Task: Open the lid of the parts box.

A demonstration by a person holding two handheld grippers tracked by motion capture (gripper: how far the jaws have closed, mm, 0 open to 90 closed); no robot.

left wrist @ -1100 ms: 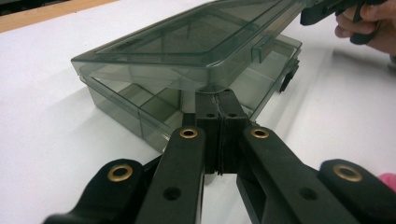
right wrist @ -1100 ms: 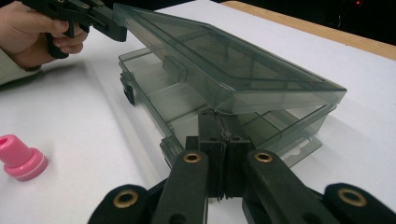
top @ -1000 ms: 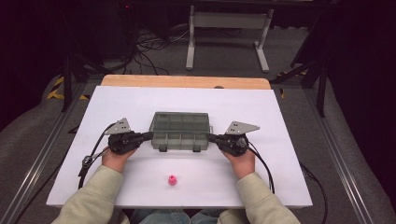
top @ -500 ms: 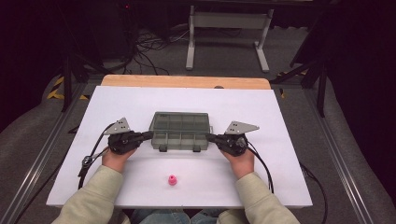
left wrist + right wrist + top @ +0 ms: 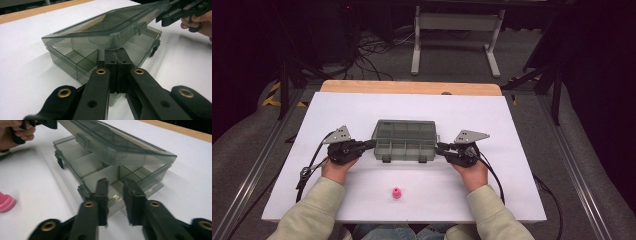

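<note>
A smoky clear compartment box [image 5: 404, 140] stands mid-table with its lid [image 5: 107, 27] lifted partway. My left gripper [image 5: 371, 144] is at the box's left end, jaws shut together with nothing between them, tips [image 5: 117, 53] just under the lid's edge. At the right end my right gripper [image 5: 439, 147] has just been opening its jaws. In the right gripper view [image 5: 116, 181] they stand apart before the box's end wall, below the lid [image 5: 117, 142], pressing on nothing. A small pink piece [image 5: 396, 193] lies near the front edge and shows again [image 5: 5, 203] in the right gripper view.
The white table top [image 5: 512, 125] has a wooden strip [image 5: 412, 87] along its far edge. Cables [image 5: 309, 167] trail from both grippers across the table. A metal stand [image 5: 452, 30] and loose wires are on the floor behind.
</note>
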